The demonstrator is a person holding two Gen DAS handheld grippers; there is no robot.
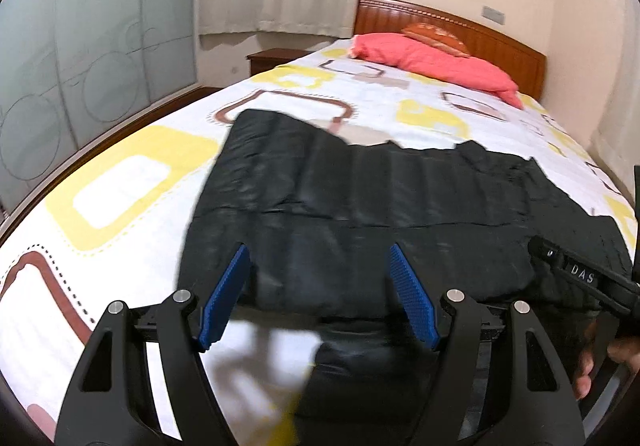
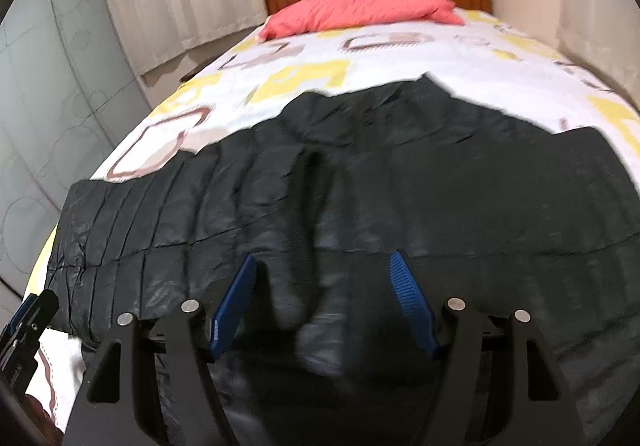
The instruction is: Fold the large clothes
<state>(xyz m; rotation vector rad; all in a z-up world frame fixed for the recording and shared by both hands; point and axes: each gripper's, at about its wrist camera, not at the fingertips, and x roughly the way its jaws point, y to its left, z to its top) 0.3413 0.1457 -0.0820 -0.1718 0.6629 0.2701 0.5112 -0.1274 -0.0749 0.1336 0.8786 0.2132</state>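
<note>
where motion blurs, black jacket (image 2: 360, 185) folds vanish.

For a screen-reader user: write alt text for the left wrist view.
A black quilted puffer jacket lies spread flat on a bed with a white sheet patterned in yellow and brown rectangles. The left gripper, blue-padded, hovers open above the jacket's near edge. A pink pillow rests by the wooden headboard.
</note>
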